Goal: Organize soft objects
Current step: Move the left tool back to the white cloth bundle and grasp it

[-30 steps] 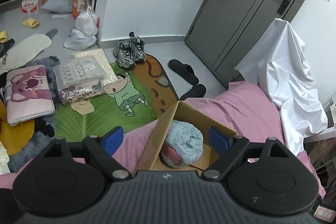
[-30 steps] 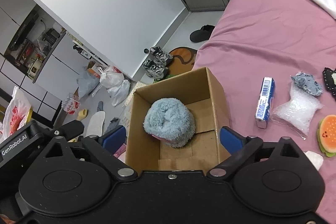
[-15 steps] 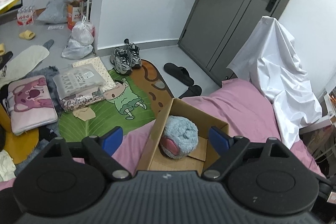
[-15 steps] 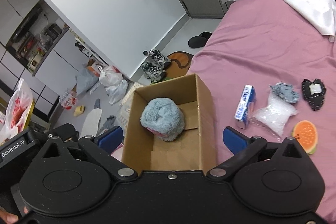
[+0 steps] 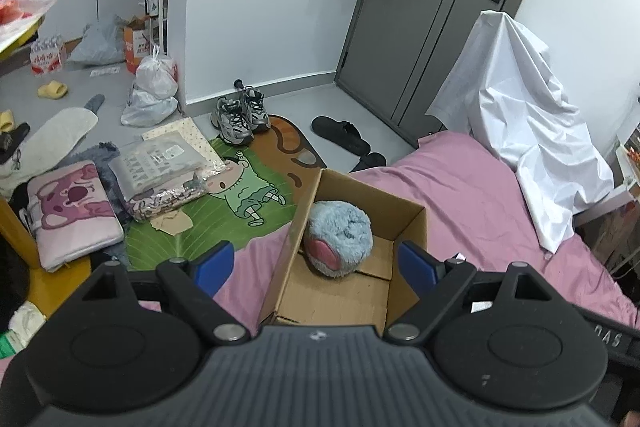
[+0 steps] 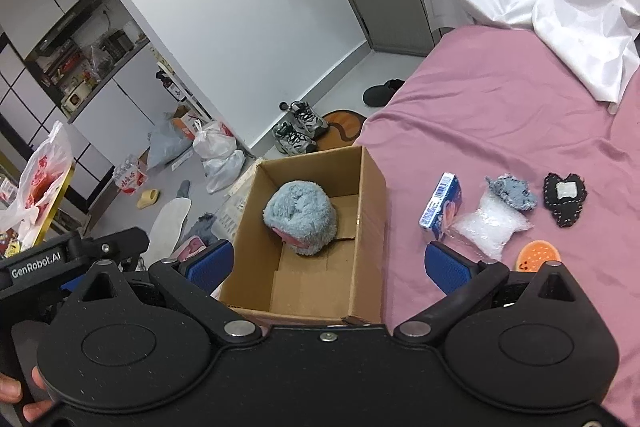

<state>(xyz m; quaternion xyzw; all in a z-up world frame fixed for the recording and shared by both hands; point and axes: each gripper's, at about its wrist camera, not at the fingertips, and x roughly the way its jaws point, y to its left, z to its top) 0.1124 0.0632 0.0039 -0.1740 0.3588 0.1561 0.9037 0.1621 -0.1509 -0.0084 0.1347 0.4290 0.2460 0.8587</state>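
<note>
An open cardboard box stands on the pink bed. A fluffy blue plush with a pink patch lies inside it. My left gripper is open and empty, above the box's near end. My right gripper is open and empty, also above the box. To the right of the box lie a blue carton, a clear plastic bag, a grey fuzzy piece, a black patch and an orange round toy.
A white sheet drapes over something at the bed's far side. The floor left of the bed holds sneakers, slippers, a green cartoon rug, bags and cushions. A grey door stands beyond.
Both grippers have drawn back and up from the box, so it looks smaller. More of the bed and the items right of the box have come into view. The plush has stayed put.
</note>
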